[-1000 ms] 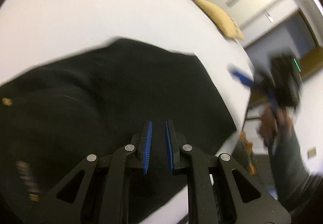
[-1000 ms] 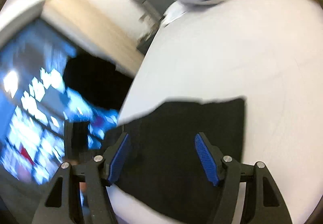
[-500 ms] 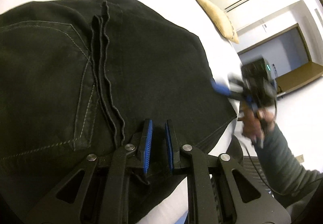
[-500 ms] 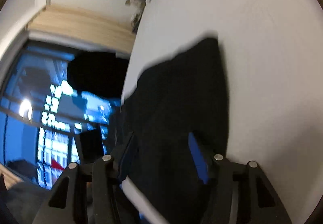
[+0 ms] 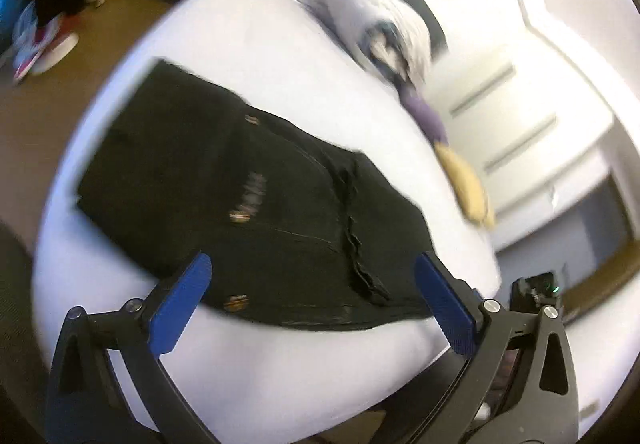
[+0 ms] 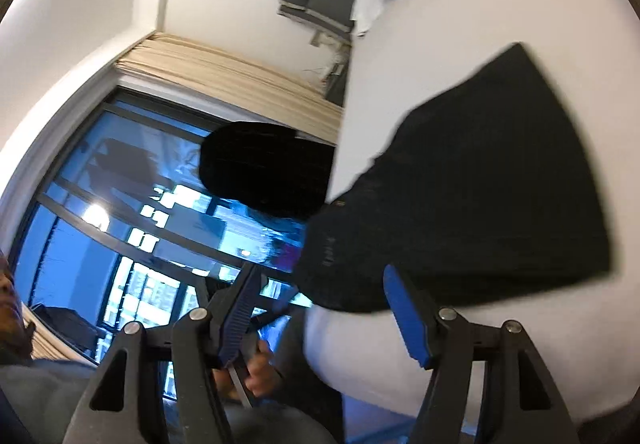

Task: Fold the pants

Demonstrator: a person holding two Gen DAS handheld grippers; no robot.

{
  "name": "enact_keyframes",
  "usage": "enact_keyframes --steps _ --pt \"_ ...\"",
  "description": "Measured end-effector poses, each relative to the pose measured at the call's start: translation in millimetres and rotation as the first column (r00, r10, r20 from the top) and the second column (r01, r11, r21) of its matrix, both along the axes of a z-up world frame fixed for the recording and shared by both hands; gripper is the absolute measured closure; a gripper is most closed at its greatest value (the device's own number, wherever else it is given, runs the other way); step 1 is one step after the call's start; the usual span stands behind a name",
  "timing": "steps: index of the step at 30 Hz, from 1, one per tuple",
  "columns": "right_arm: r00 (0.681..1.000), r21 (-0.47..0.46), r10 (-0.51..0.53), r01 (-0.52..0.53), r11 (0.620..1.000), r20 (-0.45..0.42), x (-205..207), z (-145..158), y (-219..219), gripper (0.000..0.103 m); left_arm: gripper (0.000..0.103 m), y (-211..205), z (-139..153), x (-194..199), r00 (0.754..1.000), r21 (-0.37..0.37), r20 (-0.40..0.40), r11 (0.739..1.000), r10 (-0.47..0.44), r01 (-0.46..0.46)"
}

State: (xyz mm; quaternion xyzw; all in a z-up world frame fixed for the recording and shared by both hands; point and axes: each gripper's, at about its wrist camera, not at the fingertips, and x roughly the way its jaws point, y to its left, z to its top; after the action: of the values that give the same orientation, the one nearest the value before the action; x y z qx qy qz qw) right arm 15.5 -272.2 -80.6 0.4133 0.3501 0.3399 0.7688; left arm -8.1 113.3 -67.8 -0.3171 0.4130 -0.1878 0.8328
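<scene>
Black pants (image 5: 248,184) lie folded flat on the white bed (image 5: 248,44), with rivets and a wavy seam facing up. My left gripper (image 5: 316,284) hovers above their near edge. Its jaws are opening wide and nothing is between the blue pads (image 5: 188,296). In the right wrist view the pants (image 6: 480,184) reach to the bed's edge. My right gripper (image 6: 320,308) is low at their near corner with its jaws opening. The pads press on nothing. A hand (image 6: 260,368) shows below, gripping a handle.
A bundle of pale bedding (image 5: 384,28), a purple item (image 5: 424,112) and a yellow cushion (image 5: 468,184) lie along the bed's far side. Shoes (image 5: 40,48) sit on the brown floor to the left. A large window (image 6: 120,224) stands beyond the bed's edge.
The left gripper went from shut close over the pants to wide open, pulled back and turned, and now shows the whole garment. The right gripper swung toward the pants' near corner.
</scene>
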Motion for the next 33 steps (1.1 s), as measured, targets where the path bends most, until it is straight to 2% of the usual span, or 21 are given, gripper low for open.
enact_keyframes --steps 2,5,7,9,10,14,17,20,23,25,26,28,30,33 --pt "1.000 0.034 0.010 -0.010 0.999 0.004 14 2 23 0.035 0.000 25 -11 -4 0.997 -0.082 -0.045 0.995 0.059 -0.062" --pt "1.000 0.076 0.026 -0.027 0.997 0.016 29 7 43 0.035 0.000 66 -32 -2 0.982 -0.222 -0.107 0.959 0.158 -0.178" --pt "0.999 0.084 0.048 -0.050 0.995 0.027 34 11 57 0.035 0.001 78 -49 1 0.968 -0.269 -0.157 0.935 0.194 -0.231" --pt "0.996 0.068 0.080 -0.082 0.994 0.031 38 13 72 0.035 0.001 93 -57 4 0.959 -0.303 -0.184 0.915 0.218 -0.266" --pt "0.996 0.064 0.087 -0.089 0.994 0.031 34 12 66 0.035 0.001 98 -63 8 0.956 -0.319 -0.191 0.907 0.222 -0.274" --pt "0.995 0.049 0.097 -0.097 0.994 0.011 36 7 73 0.035 0.002 107 -82 16 0.947 -0.351 -0.208 0.885 0.243 -0.304" --pt "0.997 0.054 0.079 -0.079 0.995 -0.004 36 3 64 0.035 0.002 106 -90 23 0.943 -0.354 -0.212 0.879 0.256 -0.319" --pt "0.998 0.046 0.062 -0.062 0.997 -0.010 39 -1 52 0.035 0.009 107 -94 30 0.934 -0.360 -0.231 0.867 0.274 -0.343" --pt "0.999 0.029 0.049 -0.049 0.998 -0.017 46 0 45 0.035 0.029 110 -100 35 0.924 -0.366 -0.257 0.856 0.284 -0.365" --pt "0.999 0.007 0.037 -0.037 0.999 -0.024 54 1 42 0.035 0.062 115 -108 37 0.914 -0.404 -0.292 0.830 0.281 -0.384" --pt "0.999 -0.003 0.032 -0.032 0.999 -0.030 58 1 41 0.035 0.070 117 -115 38 0.907 -0.422 -0.316 0.814 0.280 -0.399" --pt "0.999 -0.050 0.013 -0.015 0.999 -0.053 68 1 39 0.035 0.076 119 -123 39 0.895 -0.449 -0.347 0.789 0.280 -0.420" --pt "0.996 -0.084 -0.004 -0.003 0.996 -0.088 78 -3 38 0.036 0.078 119 -122 41 0.896 -0.440 -0.347 0.795 0.278 -0.417" --pt "0.988 -0.150 -0.037 0.013 0.989 -0.153 91 -15 39 0.040 0.083 122 -121 43 0.896 -0.450 -0.346 0.789 0.277 -0.418"
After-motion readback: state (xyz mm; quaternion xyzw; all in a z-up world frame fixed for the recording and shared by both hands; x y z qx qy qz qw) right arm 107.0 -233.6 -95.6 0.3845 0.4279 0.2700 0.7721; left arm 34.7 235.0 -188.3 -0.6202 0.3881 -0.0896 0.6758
